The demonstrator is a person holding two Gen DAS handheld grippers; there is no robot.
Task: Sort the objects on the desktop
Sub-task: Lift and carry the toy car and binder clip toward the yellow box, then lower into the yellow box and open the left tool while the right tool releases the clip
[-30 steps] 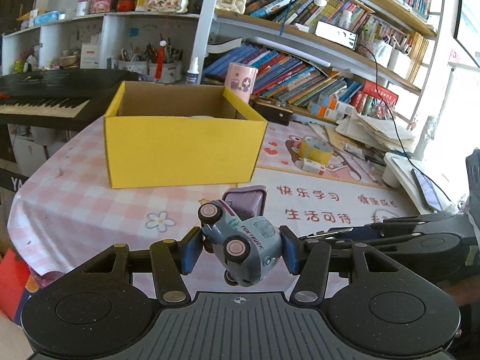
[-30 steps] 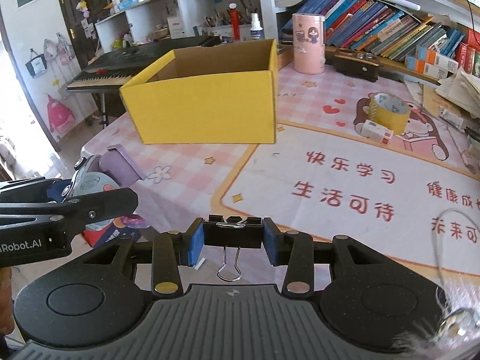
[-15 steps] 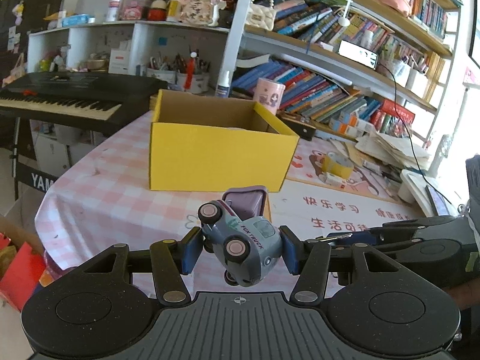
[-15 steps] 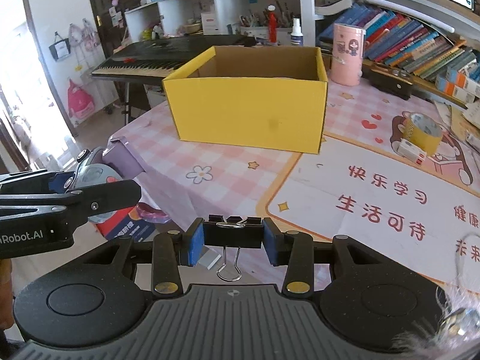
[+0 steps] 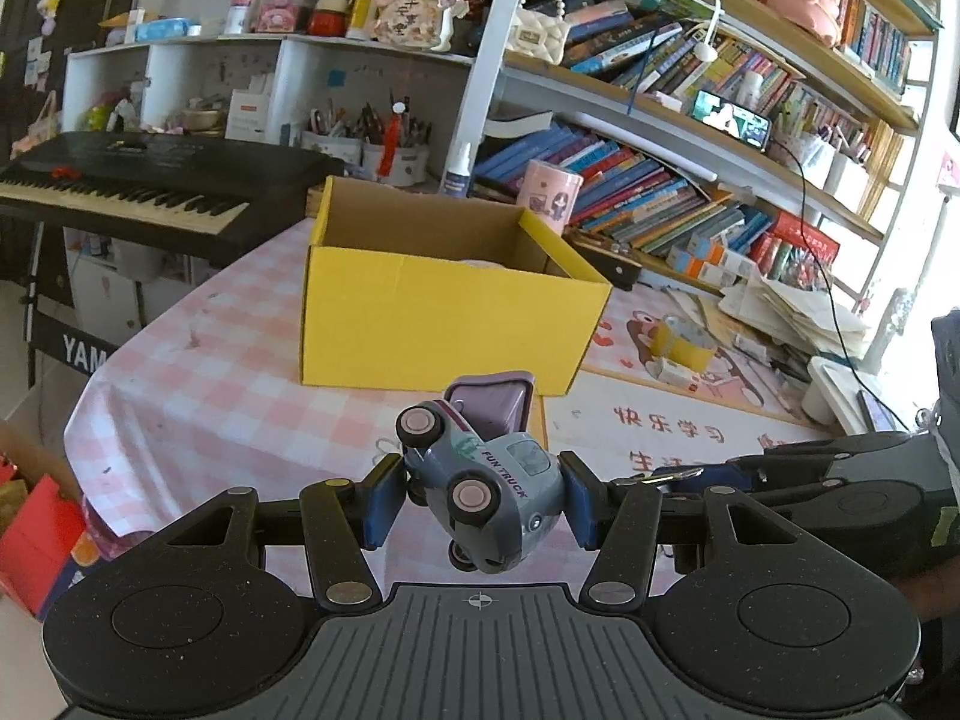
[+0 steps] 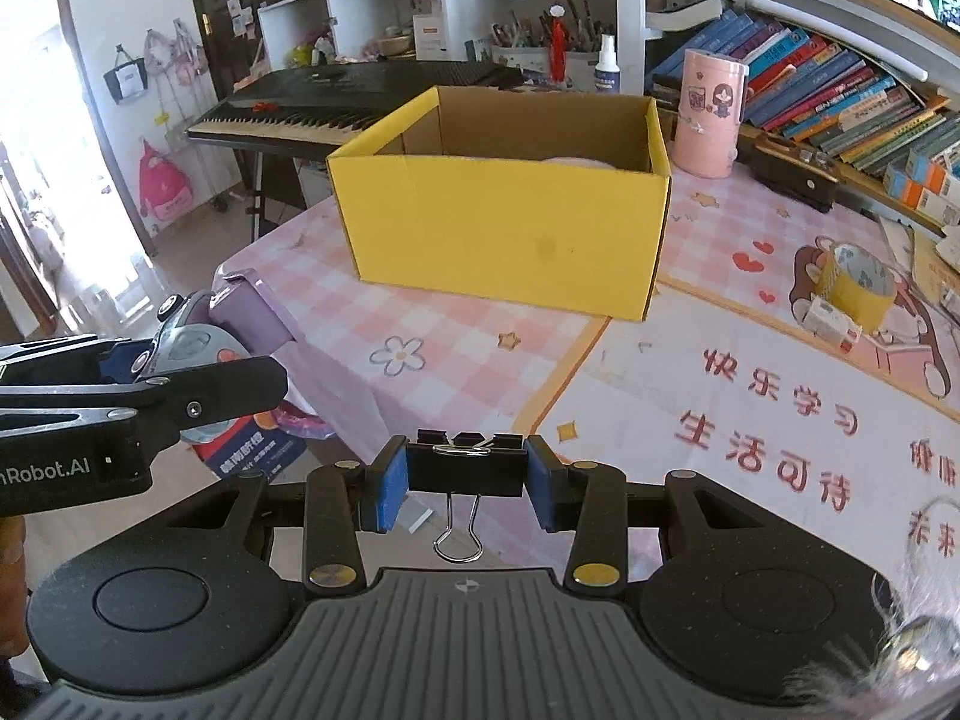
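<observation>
- Two loads up at once: left gripper [image 5: 480,501] clamped on the toy truck [image 5: 489,495]; right gripper [image 6: 468,474] clamped on the binder clip [image 6: 465,468]. Both held off the table, near its front edge, well short of the yellow box [image 5: 444,324], the likely drop point.
- Truck sits tilted between the blue pads [image 5: 378,501], nose down, wheels facing the camera, purple tipper bed angled up behind. Grip is on its rounded cab sides.
- Risk, truck: smooth, hard, curved shell against flat pads, so contact looks small. A jolt could let it pivot or squirt out. It hangs near the table edge; a drop could land on the floor, not the cloth.
- Risk, clip: pads pinch the ends of the black body, and the wire handle hangs loose below. That handle could snag the box rim if the carry comes in low.
- Risk, crowding: the grippers ride close side by side. Both heading for one opening could knock fingers together, or bump the near wall and shove the box along the tablecloth [image 6: 420,324].
- Box: corrugated card, yellow outside, brown inside, open top, thin straight walls. Light, I'd judge, so easy to push. Something pale already lies inside, mostly hidden.
- Cloth: pink check, soft, draped over the edge; glossy printed mat [image 6: 750,420] to its right.
- Still on the mat: tape roll [image 6: 858,285], yellowish, with a small packet touching it.
</observation>
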